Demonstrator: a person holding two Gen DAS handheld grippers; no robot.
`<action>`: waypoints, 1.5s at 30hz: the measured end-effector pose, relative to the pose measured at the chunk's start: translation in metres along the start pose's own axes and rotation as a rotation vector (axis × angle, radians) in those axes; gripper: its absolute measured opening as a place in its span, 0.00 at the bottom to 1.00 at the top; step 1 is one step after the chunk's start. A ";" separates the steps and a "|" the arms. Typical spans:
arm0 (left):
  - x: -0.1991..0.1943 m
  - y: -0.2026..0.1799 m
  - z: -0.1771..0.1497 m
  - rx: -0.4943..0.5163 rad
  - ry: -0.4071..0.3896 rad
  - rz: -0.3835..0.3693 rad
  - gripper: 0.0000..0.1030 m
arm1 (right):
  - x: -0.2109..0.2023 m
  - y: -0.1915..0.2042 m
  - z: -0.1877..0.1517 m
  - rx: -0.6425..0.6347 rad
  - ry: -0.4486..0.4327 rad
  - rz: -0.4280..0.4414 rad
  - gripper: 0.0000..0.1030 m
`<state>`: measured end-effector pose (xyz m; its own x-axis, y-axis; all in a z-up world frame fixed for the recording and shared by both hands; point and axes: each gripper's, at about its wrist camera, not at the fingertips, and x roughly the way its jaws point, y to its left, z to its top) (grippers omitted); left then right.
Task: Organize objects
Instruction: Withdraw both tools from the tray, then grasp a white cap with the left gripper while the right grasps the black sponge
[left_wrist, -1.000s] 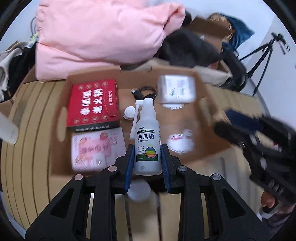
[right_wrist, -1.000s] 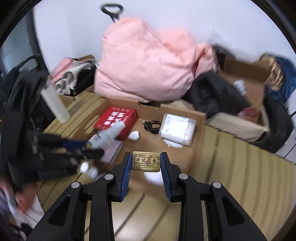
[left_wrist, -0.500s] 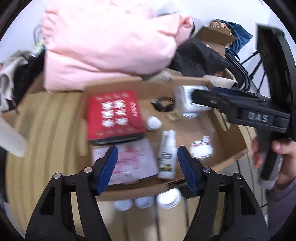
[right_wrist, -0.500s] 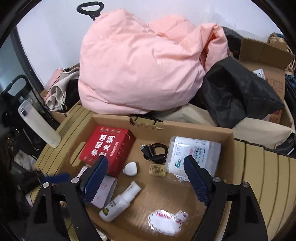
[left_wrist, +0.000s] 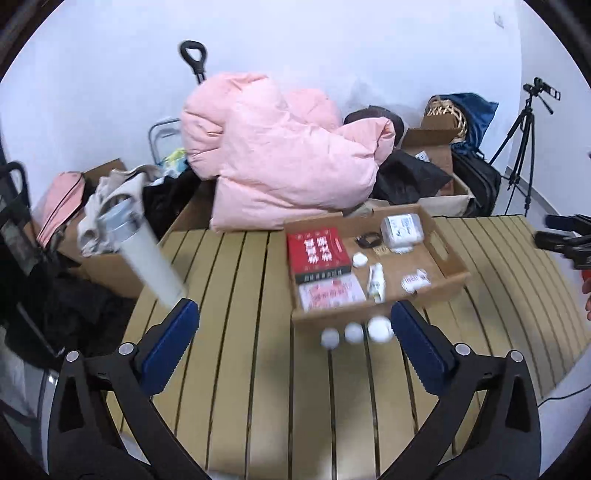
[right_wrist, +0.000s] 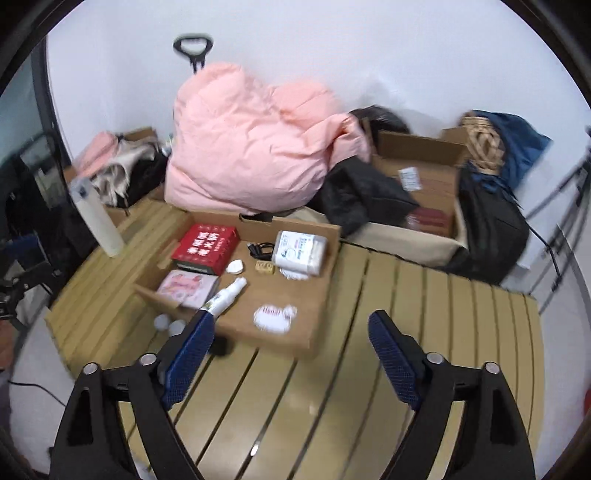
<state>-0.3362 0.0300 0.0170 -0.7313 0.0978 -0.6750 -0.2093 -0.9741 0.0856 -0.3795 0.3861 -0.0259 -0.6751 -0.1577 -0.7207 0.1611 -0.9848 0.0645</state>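
Note:
A shallow cardboard box (left_wrist: 452, 275) (right_wrist: 317, 334) sits on the slatted table. In it lie a red box (left_wrist: 317, 253) (right_wrist: 205, 247), a pink packet (left_wrist: 330, 295) (right_wrist: 186, 288), a white spray bottle (left_wrist: 376, 282) (right_wrist: 226, 295), a small gold tin (right_wrist: 265, 267), a white wipes pack (left_wrist: 402, 230) (right_wrist: 300, 251), a black cable (right_wrist: 260, 249) and a white sticker (right_wrist: 273, 315). My left gripper (left_wrist: 295, 338) is open and empty, back from the box. My right gripper (right_wrist: 290, 349) is open and empty in front of the box.
Three white round lids (left_wrist: 354, 332) lie on the table against the box front. A tall white bottle (left_wrist: 146, 254) (right_wrist: 96, 225) stands at the table's left edge. A pink quilt (left_wrist: 280, 155) and dark clothes pile behind. A tripod (left_wrist: 524, 147) stands at the right.
Both grippers opened, letting go of the spray bottle and the gold tin, which now lie in the box. Both have pulled back and away from the box.

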 end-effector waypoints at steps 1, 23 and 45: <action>-0.021 0.002 -0.009 -0.003 -0.001 0.000 1.00 | -0.022 -0.002 -0.009 0.020 -0.014 0.005 1.00; -0.192 -0.001 -0.188 -0.130 -0.214 0.027 1.00 | -0.193 0.128 -0.238 -0.077 -0.163 -0.024 1.00; 0.110 -0.006 -0.129 -0.154 0.012 -0.148 0.84 | 0.038 0.085 -0.179 0.067 0.081 0.111 0.42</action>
<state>-0.3317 0.0205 -0.1519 -0.6924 0.2405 -0.6803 -0.2113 -0.9691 -0.1275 -0.2622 0.3090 -0.1711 -0.5955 -0.2618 -0.7595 0.1807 -0.9648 0.1908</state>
